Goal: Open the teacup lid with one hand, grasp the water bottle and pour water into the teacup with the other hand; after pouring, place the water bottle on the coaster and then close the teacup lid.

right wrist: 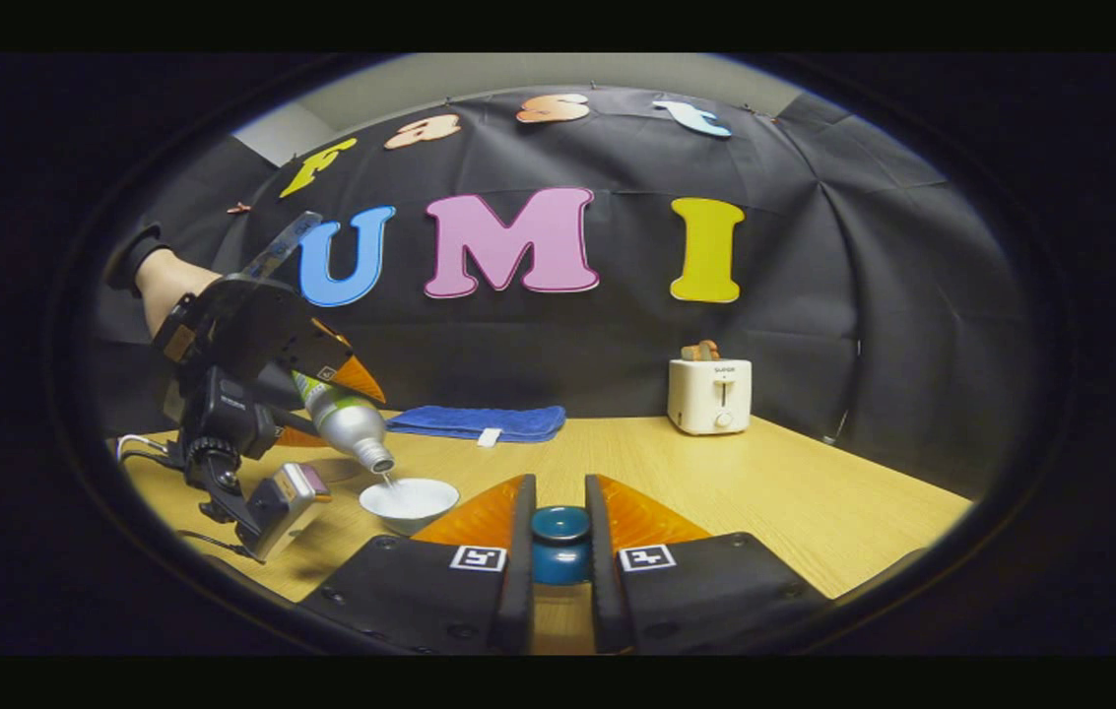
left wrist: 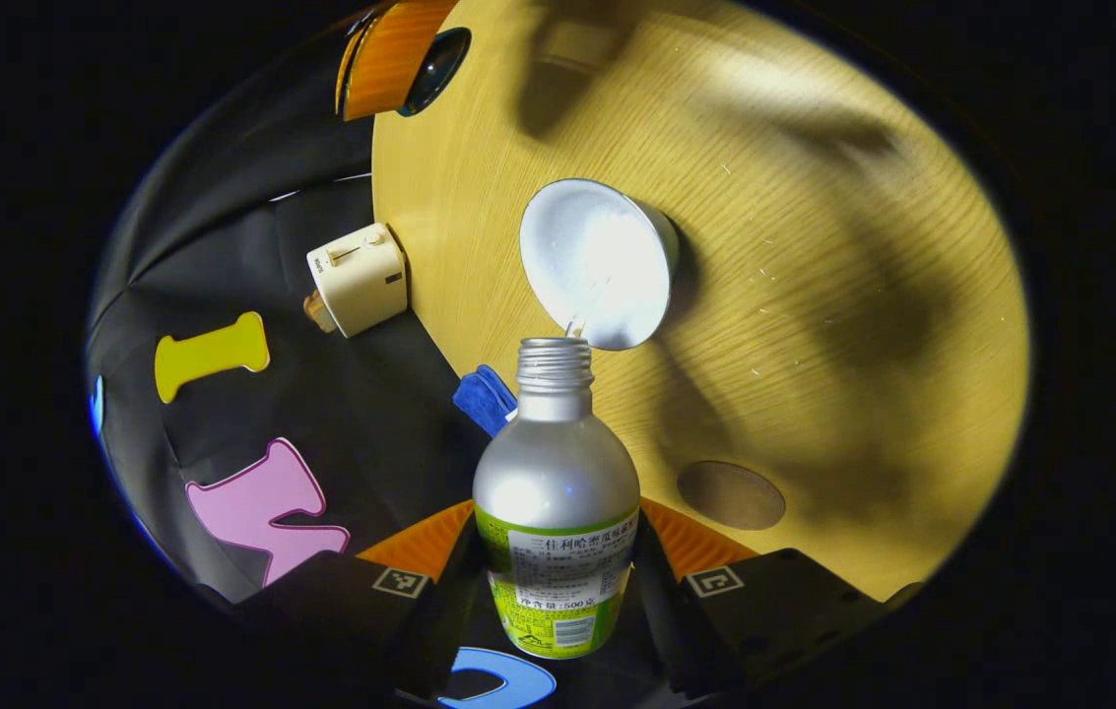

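The left gripper is clamping its fingers on the tilted silver green-labelled water bottle, pouring into the white teacup on the wooden surface. The right gripper is pinching the dark-blue lid.

The left gripper view rides high on the left hand-held gripper and looks steeply down the water bottle onto the teacup and the worktop, close above them. The right gripper view sits low over the same worktop on the right hand-held gripper, facing level across to the booth wall, with the teacup nearby. Both take in teacup, bottle, toaster and blue cloth
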{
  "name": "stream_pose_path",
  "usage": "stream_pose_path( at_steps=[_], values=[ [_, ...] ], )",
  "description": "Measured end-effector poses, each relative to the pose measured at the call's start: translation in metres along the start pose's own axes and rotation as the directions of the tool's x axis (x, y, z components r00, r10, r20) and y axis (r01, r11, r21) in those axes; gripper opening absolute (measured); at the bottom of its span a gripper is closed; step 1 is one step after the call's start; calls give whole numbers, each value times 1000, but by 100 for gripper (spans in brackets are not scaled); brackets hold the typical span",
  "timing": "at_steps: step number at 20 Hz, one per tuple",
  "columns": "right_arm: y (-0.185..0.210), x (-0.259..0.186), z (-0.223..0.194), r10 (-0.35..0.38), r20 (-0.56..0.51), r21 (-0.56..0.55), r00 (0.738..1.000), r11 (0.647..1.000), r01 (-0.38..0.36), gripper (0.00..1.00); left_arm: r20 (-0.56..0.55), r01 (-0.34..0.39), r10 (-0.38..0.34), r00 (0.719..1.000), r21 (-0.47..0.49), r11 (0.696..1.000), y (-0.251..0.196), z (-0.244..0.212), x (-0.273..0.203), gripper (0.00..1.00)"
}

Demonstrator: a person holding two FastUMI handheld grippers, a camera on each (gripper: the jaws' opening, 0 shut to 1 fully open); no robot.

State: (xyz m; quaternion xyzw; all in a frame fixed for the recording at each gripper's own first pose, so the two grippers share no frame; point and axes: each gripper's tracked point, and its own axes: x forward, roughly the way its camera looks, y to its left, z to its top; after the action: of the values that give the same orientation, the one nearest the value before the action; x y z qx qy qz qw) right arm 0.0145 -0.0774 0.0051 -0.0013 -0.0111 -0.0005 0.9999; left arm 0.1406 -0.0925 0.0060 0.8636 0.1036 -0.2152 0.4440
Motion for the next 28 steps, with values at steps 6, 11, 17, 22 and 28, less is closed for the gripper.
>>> stream_pose_path(
  at_steps=[6, 11, 17, 22, 28],
  values=[
    [0, 0, 0, -1, 0, 0, 1000, 1000, 1, 27, -20, -22, 24, 1000, 97, 995, 6, -4, -1, 80],
    [1, 0, 0, -1, 0, 0, 1000, 1000, 1, 27, -27, -37, 41, 999, 134, 990, 14, -5, -5, 80],
    [0, -1, 0, -1, -1, 0, 1000, 1000, 1, 27, -36, -46, 53, 998, 181, 982, 20, -7, -4, 80],
    [1, -1, 0, 0, -1, 0, 1000, 1000, 0, 23, -51, -48, 60, 997, 213, 976, 23, -9, -3, 80],
    [0, -1, 0, 0, -1, 0, 1000, 1000, 0, 27, -50, -55, 68, 996, 235, 970, 25, -8, -4, 80]
  ],
)
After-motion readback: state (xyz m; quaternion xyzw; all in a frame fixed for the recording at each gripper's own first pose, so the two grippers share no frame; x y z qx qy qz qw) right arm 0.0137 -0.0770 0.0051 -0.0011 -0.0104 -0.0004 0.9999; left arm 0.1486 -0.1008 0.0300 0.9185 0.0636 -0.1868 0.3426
